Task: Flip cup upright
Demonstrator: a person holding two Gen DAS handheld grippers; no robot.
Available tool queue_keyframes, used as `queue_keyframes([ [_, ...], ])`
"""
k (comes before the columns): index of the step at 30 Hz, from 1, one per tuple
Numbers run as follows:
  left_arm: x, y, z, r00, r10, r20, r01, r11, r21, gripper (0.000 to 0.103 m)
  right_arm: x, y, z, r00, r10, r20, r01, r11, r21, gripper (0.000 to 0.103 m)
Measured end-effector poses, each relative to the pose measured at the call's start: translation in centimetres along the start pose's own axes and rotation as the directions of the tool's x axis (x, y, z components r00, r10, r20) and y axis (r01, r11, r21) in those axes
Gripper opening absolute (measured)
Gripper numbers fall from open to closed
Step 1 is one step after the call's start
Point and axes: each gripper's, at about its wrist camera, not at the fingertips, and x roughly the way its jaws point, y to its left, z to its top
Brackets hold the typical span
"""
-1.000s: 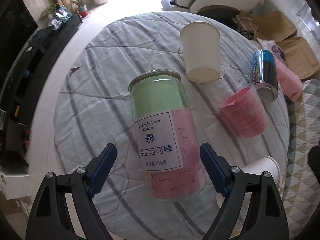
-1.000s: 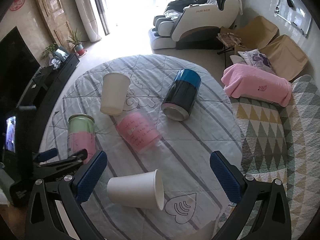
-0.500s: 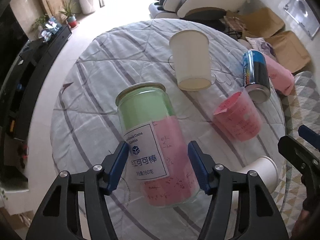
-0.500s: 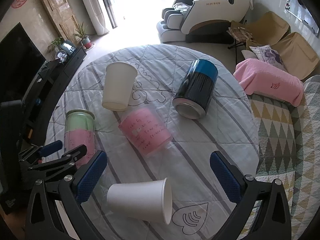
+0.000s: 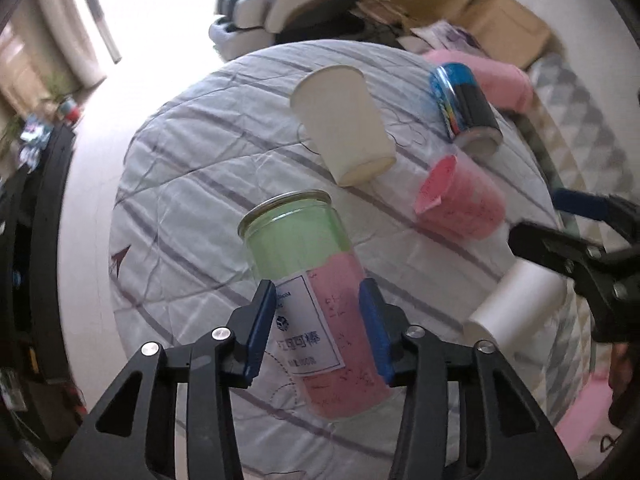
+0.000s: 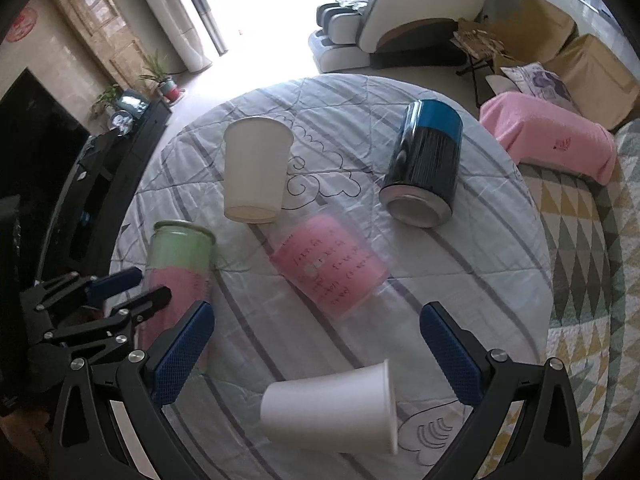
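My left gripper (image 5: 320,328) is shut on a clear can-shaped cup (image 5: 308,280) with green and pink paper inside and a white label. It holds the cup tilted, metal rim pointing away, just above the quilted table (image 5: 192,184). The same cup (image 6: 180,256) shows at the left of the right wrist view, with the left gripper (image 6: 128,292) around it. My right gripper (image 6: 316,344) is open and empty above a white paper cup (image 6: 332,412) lying on its side.
A second white paper cup (image 6: 256,172) and a clear cup with pink paper (image 6: 332,268) lie on their sides mid-table. A blue and black can (image 6: 424,168) lies at the right. A pink cloth (image 6: 548,136) and a patterned rug (image 6: 584,264) are beyond the table's right edge.
My left gripper closed on the green and pink cup and lifted and tilted it. My right gripper moved forward over the table toward the near white cup.
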Motion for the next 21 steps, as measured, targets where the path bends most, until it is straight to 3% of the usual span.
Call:
queue_keyframes([
  [4,1.1,0.1,-0.6,0.994,-0.076,-0.083,0.072,0.996,-0.050,0.078,-0.2,0.1,0.1,1.000,-0.027,0.003,0.027,0.997,0.077,0.103],
  [5,1.4,-0.2,-0.9,0.992,-0.084,-0.091,0.079,0.995,-0.056,0.080,-0.3,0.2,0.0,0.999,-0.038,0.005,0.037,0.995,0.092,0.103],
  [9,2.0,-0.7,-1.6,0.995,-0.012,-0.098,0.008,0.999,-0.033,0.077,-0.5,0.6,-0.6,0.998,-0.064,0.002,0.063,0.987,0.145,0.103],
  [11,1.8,0.0,-1.6,0.994,-0.048,-0.094,0.046,0.999,-0.024,0.076,-0.4,0.9,-0.7,0.998,-0.066,-0.005,0.066,0.986,0.156,0.103],
  [15,1.5,1.2,-1.0,0.996,-0.002,-0.087,0.010,0.996,0.092,0.075,0.1,2.2,-0.7,0.998,-0.065,-0.006,0.065,0.985,0.159,0.103],
  [21,1.3,3.4,-0.6,0.995,-0.049,-0.083,0.063,0.983,0.174,0.076,1.2,4.2,-0.4,0.998,-0.053,-0.015,0.055,0.984,0.168,0.103],
])
